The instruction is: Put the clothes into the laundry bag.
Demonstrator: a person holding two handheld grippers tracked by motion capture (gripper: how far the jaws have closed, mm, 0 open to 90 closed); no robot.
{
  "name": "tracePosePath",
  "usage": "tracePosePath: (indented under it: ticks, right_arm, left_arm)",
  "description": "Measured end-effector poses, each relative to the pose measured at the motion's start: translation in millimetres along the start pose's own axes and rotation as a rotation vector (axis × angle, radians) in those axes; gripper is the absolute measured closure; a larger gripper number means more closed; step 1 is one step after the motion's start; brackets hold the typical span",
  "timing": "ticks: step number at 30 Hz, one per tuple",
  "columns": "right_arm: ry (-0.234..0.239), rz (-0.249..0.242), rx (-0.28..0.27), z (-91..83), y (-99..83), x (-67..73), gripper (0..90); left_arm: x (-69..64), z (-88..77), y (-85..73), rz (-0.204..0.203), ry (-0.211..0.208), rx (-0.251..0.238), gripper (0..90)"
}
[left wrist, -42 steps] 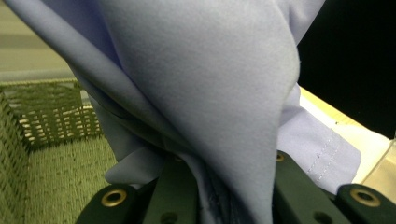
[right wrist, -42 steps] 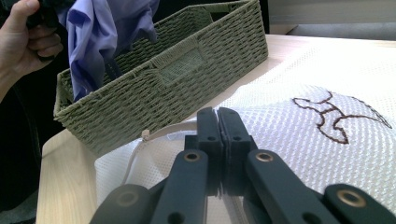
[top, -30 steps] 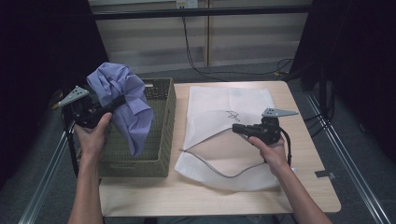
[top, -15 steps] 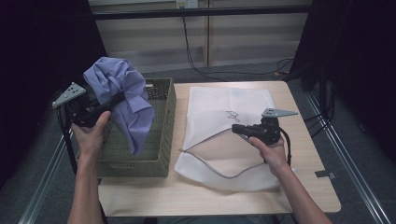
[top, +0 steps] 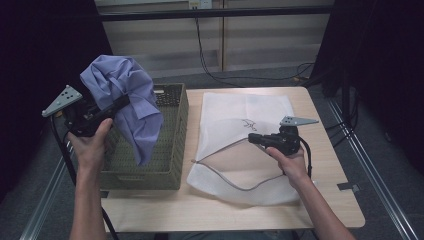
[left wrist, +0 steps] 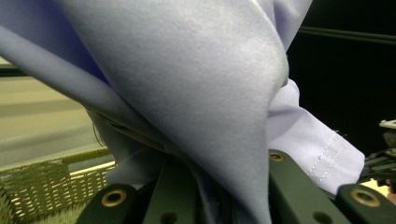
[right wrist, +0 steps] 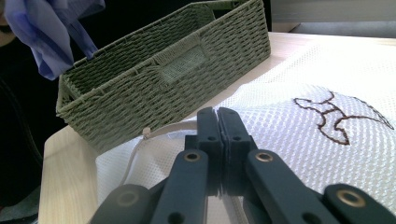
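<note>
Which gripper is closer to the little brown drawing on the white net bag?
Right. The right gripper sits on the white net bag, just beside the brown drawing. The left gripper is far off above the green basket, holding the purple cloth.

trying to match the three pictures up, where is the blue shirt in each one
High view: the blue shirt hangs upper left from the left gripper, over the green wicker basket.
Left gripper view: it drapes across the top and middle.
Right gripper view: top left corner.
Shared landmark: the basket.
</note>
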State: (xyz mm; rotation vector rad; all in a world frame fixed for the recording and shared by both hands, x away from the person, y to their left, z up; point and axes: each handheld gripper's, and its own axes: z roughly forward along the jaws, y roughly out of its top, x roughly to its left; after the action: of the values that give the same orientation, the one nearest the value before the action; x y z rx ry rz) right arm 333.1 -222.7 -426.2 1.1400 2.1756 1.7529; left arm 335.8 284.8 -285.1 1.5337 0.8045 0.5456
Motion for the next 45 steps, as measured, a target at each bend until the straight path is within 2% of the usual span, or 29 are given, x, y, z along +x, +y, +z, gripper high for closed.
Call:
tracePosePath:
  ticks: [5, 7, 10, 13, 16, 19, 20, 22, 27, 29, 33, 38, 39, 41, 45]
  right_arm:
    - [-0.002, -0.002, 0.004, 0.7, -0.4, 0.4, 88.9]
    - [-0.001, -0.003, 0.006, 0.6, -0.4, 0.4, 88.9]
    - [0.000, -0.002, 0.007, 0.8, -0.6, 0.5, 88.9]
    - [0.002, -0.001, 0.014, 2.4, -1.5, 0.8, 89.0]
    - [0.002, -0.003, 0.016, 3.0, -1.8, 0.9, 89.0]
    - [0.002, -0.004, 0.016, 3.1, -2.0, 0.8, 89.0]
    - [0.002, -0.004, 0.016, 3.1, -2.0, 0.8, 89.0]
    - [0.004, -0.002, 0.017, 3.2, -2.1, 0.8, 89.0]
    - [0.006, 0.000, 0.018, 4.3, -2.1, 1.2, 89.0]
    - [0.007, -0.001, 0.017, 4.3, -2.1, 0.9, 89.0]
    - [0.007, -0.001, 0.018, 4.2, -2.2, 0.7, 89.0]
    - [0.010, 0.000, 0.019, 4.4, -2.2, 1.1, 89.0]
    - [0.009, -0.001, 0.018, 4.2, -2.1, 1.2, 88.9]
    - [0.008, -0.001, 0.018, 4.1, -2.0, 1.2, 89.0]
    - [0.006, 0.000, 0.017, 4.3, -2.0, 0.9, 89.0]
  left_arm:
    - [-7.8, -1.8, 5.3, 0.017, -0.011, -0.005, 82.7]
    - [-10.9, -2.3, 7.3, 0.017, -0.026, -0.013, 82.7]
    - [-14.8, -2.9, 9.3, 0.014, -0.025, -0.020, 82.9]
    - [-26.8, -1.2, 13.8, 0.039, -0.046, -0.022, 82.9]
    - [-33.1, 0.2, 15.5, 0.043, -0.060, -0.026, 82.9]
    - [-42.3, 3.2, 17.7, 0.061, -0.087, -0.026, 82.9]
    - [-42.3, 3.2, 17.7, 0.061, -0.087, -0.026, 82.9]
    - [-45.9, 5.3, 17.4, 0.056, -0.112, -0.038, 82.8]
    - [-58.5, 17.5, 14.3, 0.056, -0.151, -0.016, 82.7]
    - [-61.1, 19.1, 14.1, 0.060, -0.151, -0.014, 82.8]
    - [-70.8, 25.1, 14.4, 0.065, -0.196, -0.006, 82.8]
    - [-77.5, 28.0, 14.5, 0.076, -0.218, 0.009, 82.7]
    - [-81.5, 30.2, 14.0, 0.074, -0.241, 0.001, 82.7]
    - [-83.4, 31.1, 14.0, 0.086, -0.244, 0.012, 82.8]
    - [-93.7, 38.0, 11.9, 0.090, -0.284, 0.022, 82.7]
